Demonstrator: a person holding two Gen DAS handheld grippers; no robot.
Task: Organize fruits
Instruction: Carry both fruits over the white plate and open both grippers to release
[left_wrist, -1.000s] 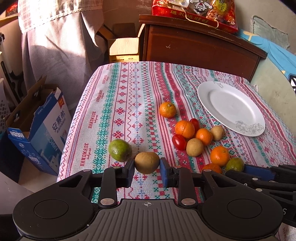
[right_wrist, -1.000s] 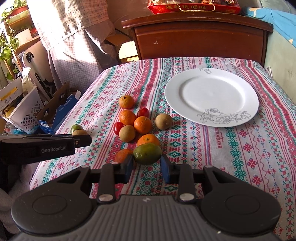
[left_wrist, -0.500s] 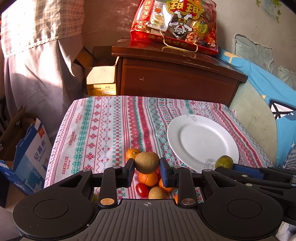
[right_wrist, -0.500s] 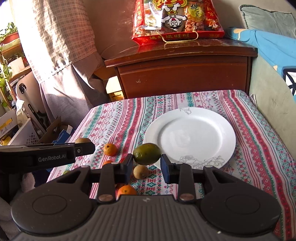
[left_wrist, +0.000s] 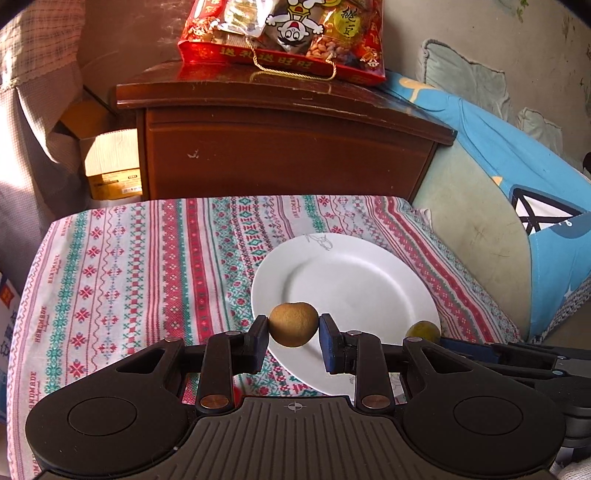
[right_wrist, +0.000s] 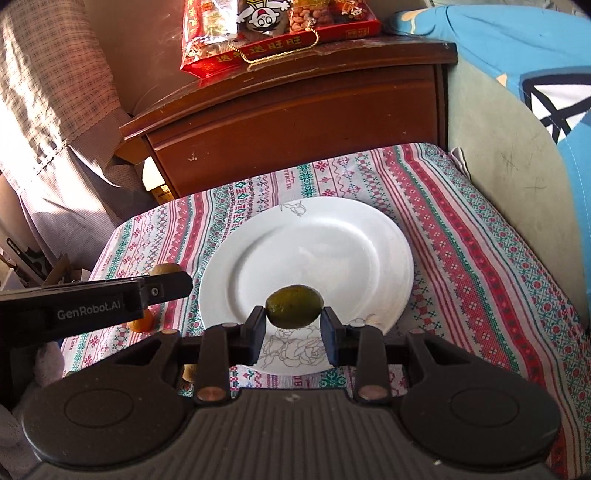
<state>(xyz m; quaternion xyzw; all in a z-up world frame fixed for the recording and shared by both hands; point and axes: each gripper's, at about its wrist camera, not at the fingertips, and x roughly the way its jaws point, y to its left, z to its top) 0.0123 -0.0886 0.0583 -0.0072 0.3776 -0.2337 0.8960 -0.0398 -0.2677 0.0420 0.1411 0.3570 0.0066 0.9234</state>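
My left gripper (left_wrist: 293, 334) is shut on a brown kiwi (left_wrist: 293, 324) and holds it above the near left rim of the white plate (left_wrist: 354, 280). My right gripper (right_wrist: 293, 319) is shut on a green lime (right_wrist: 294, 311) and holds it above the plate's near part (right_wrist: 314, 251). The lime also shows at the right in the left wrist view (left_wrist: 423, 328). The left gripper with its kiwi (right_wrist: 166, 268) shows at the left in the right wrist view. An orange (right_wrist: 142, 323) lies on the patterned cloth (right_wrist: 461, 229), partly hidden.
A dark wooden cabinet (left_wrist: 288, 147) stands behind the table with a red snack bag (left_wrist: 288, 33) on top. A cardboard box (left_wrist: 110, 166) sits to its left. A blue cushion (left_wrist: 517, 162) lies at the right.
Both grippers moved forward and to the right with their fruit, from over the fruit pile to over the plate. The pile has dropped out of view.
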